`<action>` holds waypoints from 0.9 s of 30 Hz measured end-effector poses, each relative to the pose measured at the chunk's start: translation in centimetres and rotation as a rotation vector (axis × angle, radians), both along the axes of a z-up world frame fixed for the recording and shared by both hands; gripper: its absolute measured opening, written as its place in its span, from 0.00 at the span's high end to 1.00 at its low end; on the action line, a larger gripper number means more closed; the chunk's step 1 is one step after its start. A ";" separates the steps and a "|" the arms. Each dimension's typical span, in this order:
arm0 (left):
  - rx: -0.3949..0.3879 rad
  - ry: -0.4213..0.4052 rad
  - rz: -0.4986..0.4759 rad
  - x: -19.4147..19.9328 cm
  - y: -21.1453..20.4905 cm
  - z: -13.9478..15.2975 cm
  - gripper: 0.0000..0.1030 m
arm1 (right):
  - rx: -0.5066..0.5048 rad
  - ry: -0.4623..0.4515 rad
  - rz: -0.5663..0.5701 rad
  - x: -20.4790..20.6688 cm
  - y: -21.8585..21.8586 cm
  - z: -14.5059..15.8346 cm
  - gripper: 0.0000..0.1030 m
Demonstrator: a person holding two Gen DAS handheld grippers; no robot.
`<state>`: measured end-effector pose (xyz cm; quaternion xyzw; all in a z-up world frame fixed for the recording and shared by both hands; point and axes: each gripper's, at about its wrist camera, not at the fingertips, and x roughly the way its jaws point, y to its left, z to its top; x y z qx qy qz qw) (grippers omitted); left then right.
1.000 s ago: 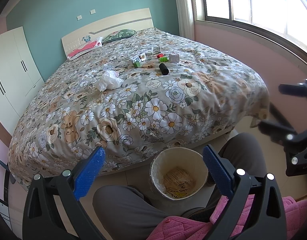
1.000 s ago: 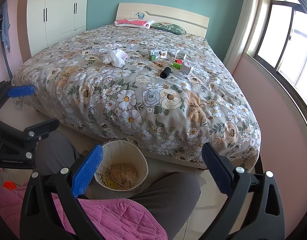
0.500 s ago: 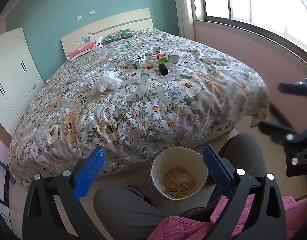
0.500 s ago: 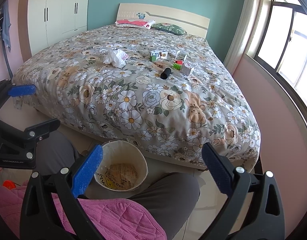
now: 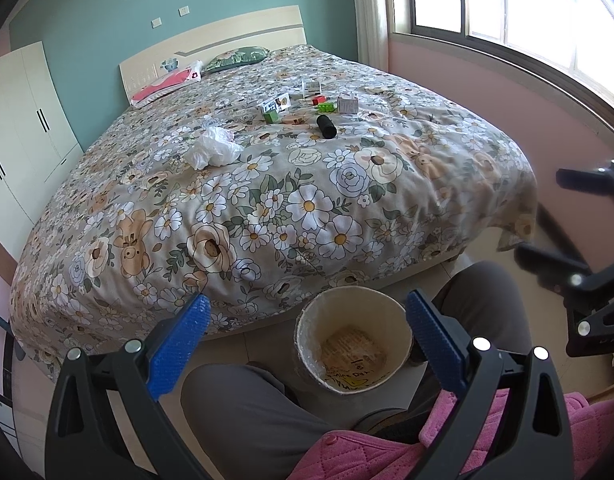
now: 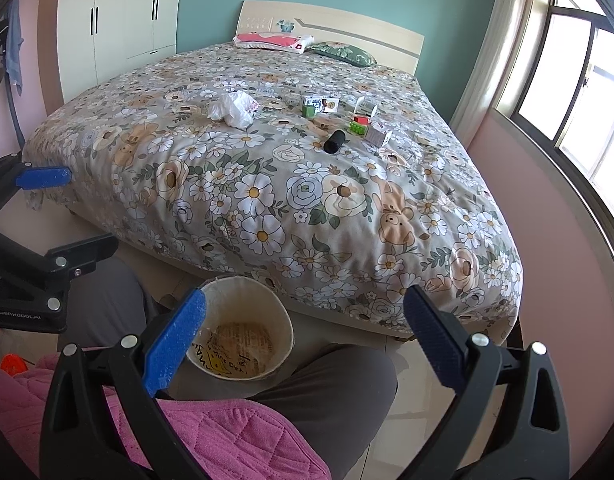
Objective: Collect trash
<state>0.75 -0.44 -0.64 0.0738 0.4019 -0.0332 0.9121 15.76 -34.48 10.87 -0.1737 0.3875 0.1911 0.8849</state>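
**Reader:** Trash, where is it sitting, and has any of it been collected?

**Describer:** Nearly all of it is lying on the floral bed [image 5: 307, 208], well apart from both claws. A crumpled white plastic bag [image 5: 213, 152] is resting near the middle of the bed. Beyond it, a black cylinder [image 5: 326, 126] is lying on its side, and just behind that a cluster of small cartons [image 5: 276, 104] and red and green scraps is sitting close together.

**Reader:** And the bin?

**Describer:** A round wastebasket [image 5: 307, 320] is standing on the floor between the person's knees, at the foot of the bed. Something papery with print on it is lying at its bottom; whether that is collected trash or a liner, the views are not showing clearly.

**Reader:** What are the claws doing?

**Describer:** The left claw [image 5: 307, 332] is hovering with its blue pads spread wide, gripping nothing. The right claw [image 6: 303, 328] is doing the same, jaws wide apart and empty. Each is poised above the person's lap, near the bin.

**Reader:** So how far along?

**Describer:** Judging from this, the work is barely starting: every visible item on the bed is waiting to be picked up and dropped in.
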 end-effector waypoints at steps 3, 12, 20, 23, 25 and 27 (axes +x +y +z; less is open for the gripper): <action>-0.019 0.024 -0.005 1.0 0.4 -0.5 0.03 | -0.006 -0.007 0.001 0.7 0.1 -0.1 0.06; -0.015 0.025 0.031 5.1 1.4 0.3 0.03 | 0.001 -0.018 -0.007 5.1 0.3 0.6 0.06; -0.043 0.010 0.108 11.8 4.6 1.5 0.03 | 0.019 -0.022 -0.018 10.9 1.7 1.2 0.06; -0.036 0.005 0.138 14.4 5.6 1.8 0.04 | 0.025 -0.019 -0.016 13.4 2.6 1.2 0.06; -0.036 0.009 0.157 16.2 6.5 1.8 0.03 | 0.027 -0.015 -0.017 15.2 3.2 1.0 0.06; -0.037 0.014 0.172 18.0 7.2 1.7 0.03 | 0.030 -0.013 -0.018 17.0 3.8 0.8 0.06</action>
